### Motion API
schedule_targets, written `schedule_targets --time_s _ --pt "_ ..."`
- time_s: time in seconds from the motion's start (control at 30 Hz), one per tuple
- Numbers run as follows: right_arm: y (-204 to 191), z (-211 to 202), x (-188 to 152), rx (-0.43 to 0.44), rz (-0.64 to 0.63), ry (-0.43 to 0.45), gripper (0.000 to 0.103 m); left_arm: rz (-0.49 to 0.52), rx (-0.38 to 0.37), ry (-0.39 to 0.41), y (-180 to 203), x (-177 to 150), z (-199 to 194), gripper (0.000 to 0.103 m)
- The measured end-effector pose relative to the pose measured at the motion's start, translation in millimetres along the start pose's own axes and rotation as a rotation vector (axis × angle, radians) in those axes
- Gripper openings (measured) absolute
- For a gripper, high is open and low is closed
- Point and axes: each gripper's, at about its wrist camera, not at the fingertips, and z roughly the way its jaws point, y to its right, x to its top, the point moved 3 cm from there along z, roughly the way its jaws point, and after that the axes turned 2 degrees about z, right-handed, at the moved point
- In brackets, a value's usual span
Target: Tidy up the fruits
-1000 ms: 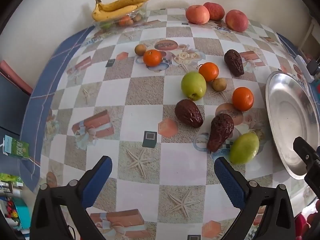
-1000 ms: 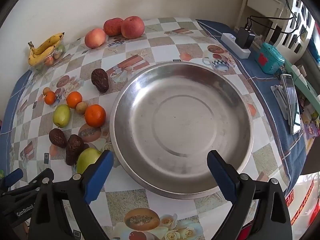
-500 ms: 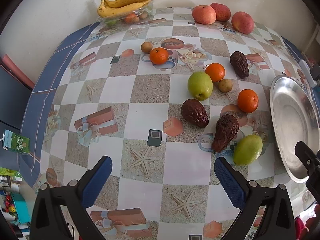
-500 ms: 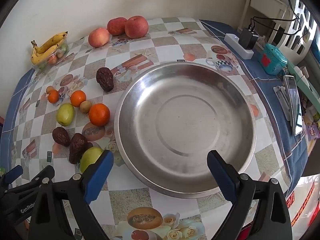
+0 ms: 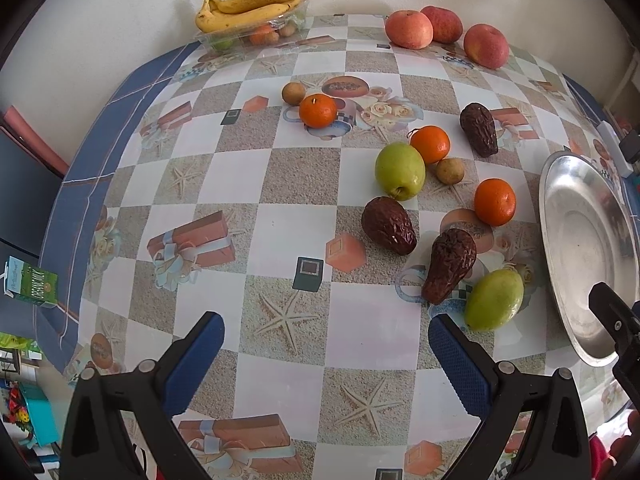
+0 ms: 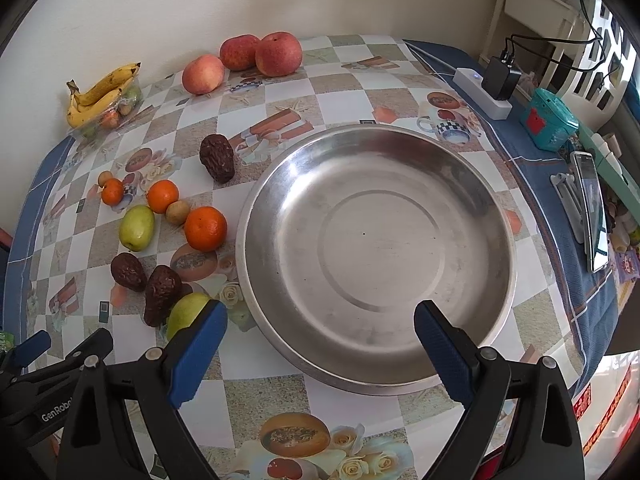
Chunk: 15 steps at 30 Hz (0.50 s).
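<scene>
Lying scattered, wrinkled dark avocados point(image 5: 389, 225) beside glossy oranges point(image 5: 495, 202), green apple point(image 5: 399, 170)

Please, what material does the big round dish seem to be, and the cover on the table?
The dish looks like metal, probably stainless steel: silvery, with dull reflections and fine scuffs. The table cover looks like glossy plastic or oilcloth, with a printed checked pattern and a soft sheen; I cannot be certain.
</scene>
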Motion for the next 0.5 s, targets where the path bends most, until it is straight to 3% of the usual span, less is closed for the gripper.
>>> schedule_targets --time_s 0.5 --pt "-0.4 -1.0 0.3 0.005 0.002 0.002 0.095 -0.002 0.000 -0.001 0.3 -1.2 0.0 0.103"
